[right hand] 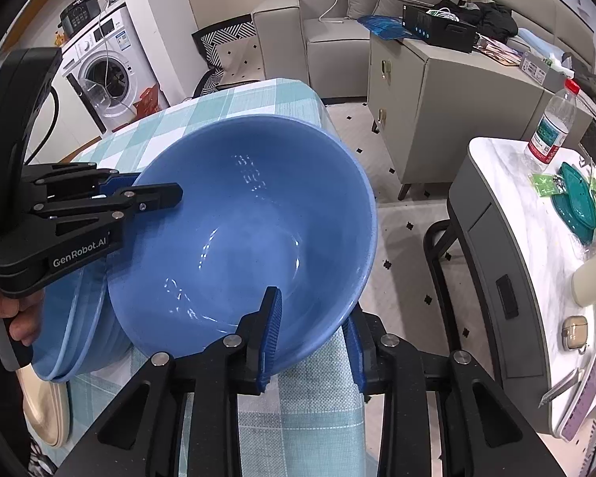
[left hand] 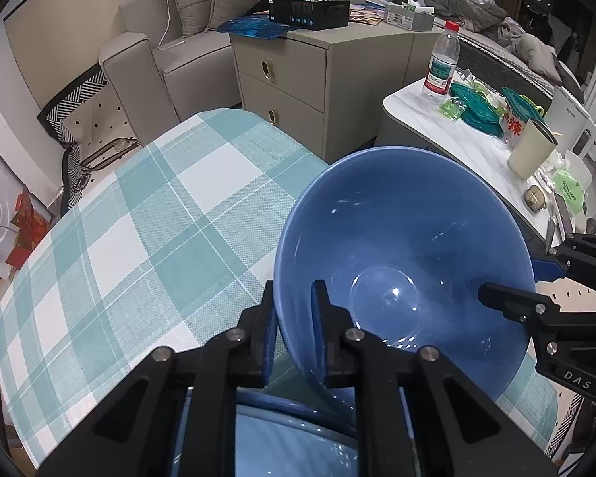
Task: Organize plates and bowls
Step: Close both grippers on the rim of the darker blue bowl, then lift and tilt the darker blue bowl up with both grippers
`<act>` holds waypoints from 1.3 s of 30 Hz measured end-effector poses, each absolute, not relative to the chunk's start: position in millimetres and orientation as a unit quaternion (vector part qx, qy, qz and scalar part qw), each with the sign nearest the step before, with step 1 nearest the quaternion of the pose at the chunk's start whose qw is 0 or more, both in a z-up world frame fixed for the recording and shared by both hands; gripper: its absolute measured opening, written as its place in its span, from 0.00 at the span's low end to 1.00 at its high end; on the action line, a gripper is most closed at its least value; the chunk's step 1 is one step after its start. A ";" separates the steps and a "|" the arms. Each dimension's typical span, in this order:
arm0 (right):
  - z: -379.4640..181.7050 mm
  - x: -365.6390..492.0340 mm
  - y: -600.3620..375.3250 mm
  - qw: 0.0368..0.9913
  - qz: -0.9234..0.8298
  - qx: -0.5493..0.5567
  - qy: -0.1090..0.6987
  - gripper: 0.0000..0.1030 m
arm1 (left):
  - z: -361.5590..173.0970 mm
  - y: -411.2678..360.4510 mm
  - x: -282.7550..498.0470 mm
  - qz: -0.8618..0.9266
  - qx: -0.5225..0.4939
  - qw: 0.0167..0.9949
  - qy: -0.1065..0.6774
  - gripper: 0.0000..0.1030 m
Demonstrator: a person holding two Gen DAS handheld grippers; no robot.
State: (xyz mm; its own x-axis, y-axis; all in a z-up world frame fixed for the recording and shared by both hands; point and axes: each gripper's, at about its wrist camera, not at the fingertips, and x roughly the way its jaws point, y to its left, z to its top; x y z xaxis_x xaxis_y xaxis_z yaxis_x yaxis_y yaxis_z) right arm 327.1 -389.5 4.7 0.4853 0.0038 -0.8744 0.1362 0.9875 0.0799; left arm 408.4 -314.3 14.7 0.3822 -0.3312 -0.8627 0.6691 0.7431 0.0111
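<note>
While tilted, blue bowl (left hand: 409, 246) clamped by left gripper (left hand: 294, 330), right gripper (right hand: 314, 338).

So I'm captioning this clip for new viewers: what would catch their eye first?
A large glossy blue bowl fills the middle, tilted above the teal-and-white checked tablecloth. The left hand-held gripper and right hand-held gripper each pinch its rim from opposite sides. More pale blue dishes are stacked underneath.
</note>
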 end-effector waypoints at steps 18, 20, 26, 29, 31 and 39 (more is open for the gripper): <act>4.4 333.5 -402.8 0.854 -0.048 0.094 0.510 0.19 | 18.0 -315.7 409.2 -0.307 0.173 0.812 0.465 0.08; 4.1 333.8 -405.6 0.853 -0.051 0.097 0.511 0.18 | 18.6 -316.7 409.0 -0.308 0.171 0.812 0.466 0.08; 6.9 333.0 -408.7 0.852 -0.057 0.095 0.511 0.17 | 20.3 -319.2 407.4 -0.312 0.169 0.811 0.466 0.08; 10.8 332.1 -408.5 0.853 -0.059 0.093 0.510 0.17 | 22.2 -320.2 405.8 -0.313 0.169 0.812 0.463 0.08; 12.8 331.9 -408.9 0.854 -0.060 0.093 0.508 0.17 | 23.8 -320.2 404.8 -0.314 0.169 0.812 0.462 0.08; 25.9 326.7 -403.1 0.860 -0.064 0.084 0.499 0.17 | 36.0 -317.2 400.2 -0.315 0.163 0.819 0.451 0.08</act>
State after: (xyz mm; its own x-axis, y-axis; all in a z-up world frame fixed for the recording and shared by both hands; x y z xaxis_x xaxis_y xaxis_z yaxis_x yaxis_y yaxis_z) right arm 326.7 -403.1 25.9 0.4930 -0.0255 -0.8697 0.1938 0.9777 0.0812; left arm 400.1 -317.2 36.0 0.3949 -0.3688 -0.8415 0.6624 0.7490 -0.0175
